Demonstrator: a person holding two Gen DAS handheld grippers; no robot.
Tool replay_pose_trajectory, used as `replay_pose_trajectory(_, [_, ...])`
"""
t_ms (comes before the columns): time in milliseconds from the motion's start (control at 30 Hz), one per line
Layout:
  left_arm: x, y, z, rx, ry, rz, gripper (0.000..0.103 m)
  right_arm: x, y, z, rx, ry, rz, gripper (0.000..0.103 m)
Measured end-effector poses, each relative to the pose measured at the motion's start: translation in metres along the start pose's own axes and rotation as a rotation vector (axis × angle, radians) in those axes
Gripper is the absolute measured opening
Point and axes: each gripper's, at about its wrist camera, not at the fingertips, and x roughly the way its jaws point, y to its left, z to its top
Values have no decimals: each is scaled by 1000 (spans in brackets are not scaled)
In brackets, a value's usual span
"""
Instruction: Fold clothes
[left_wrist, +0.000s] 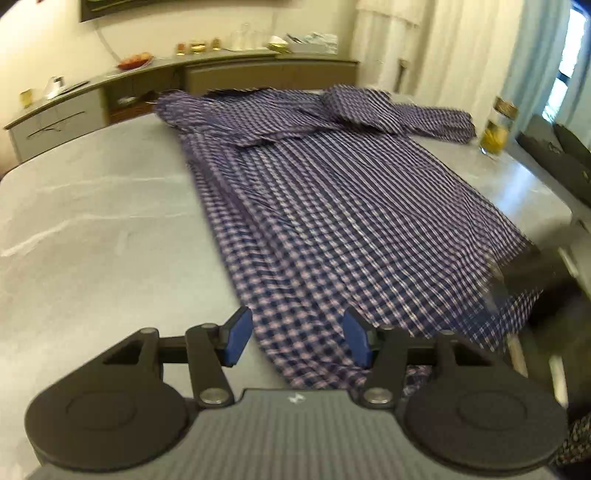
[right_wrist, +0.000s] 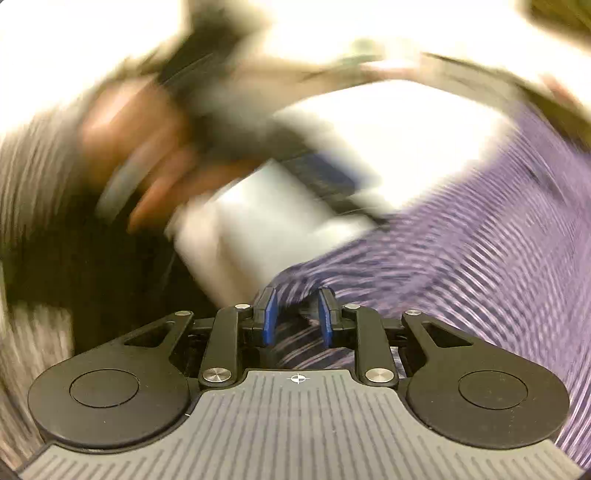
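Grey table (left_wrist: 92, 206) w/ checked shirt (left_wrist: 332, 206); both tools apart, ungripping; no legible text.

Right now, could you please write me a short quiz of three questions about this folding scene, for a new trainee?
1. True or false: the checked shirt lies spread on the grey table.
2. What stands on the table's far right corner: A) a jar with yellow contents, B) a laptop, C) a shoe?
3. Fill in: the left gripper is ____, with shirt hem between its blue pads but not pinched.

Key: 1 true. 2 A, the jar. 3 open.
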Motion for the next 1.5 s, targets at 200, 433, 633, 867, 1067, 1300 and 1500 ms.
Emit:
replay_pose_trajectory(200, [12,-2,7,-17,-2,38,55,39,-25,-7,138,31,38,26])
replay_pose_trajectory(433, [23,33,31,-88,-28,53,55,5,-30,20,94,47,70,38])
replay_pose_trajectory(633, [74,52,100,-120,-34,13,58,0,-100,135,-46,-78,-150,66])
replay_pose_trajectory(867, [126,62,106,-164,-18,-76,57,107,-196,257,-202,-32,-303,74])
replay_pose_trajectory(1067, [135,67,108,-209,-35,-110,57,209,-267,312,-167,20,-237,74])
replay_pose_trajectory(1300, [133,71,110,-228,-91,-103,57,199,-313,313,-66,59,-260,0])
replay_pose_trajectory(1500, [147,62,104,-190,-50,-109,62,209,-337,291,78,56,-244,0])
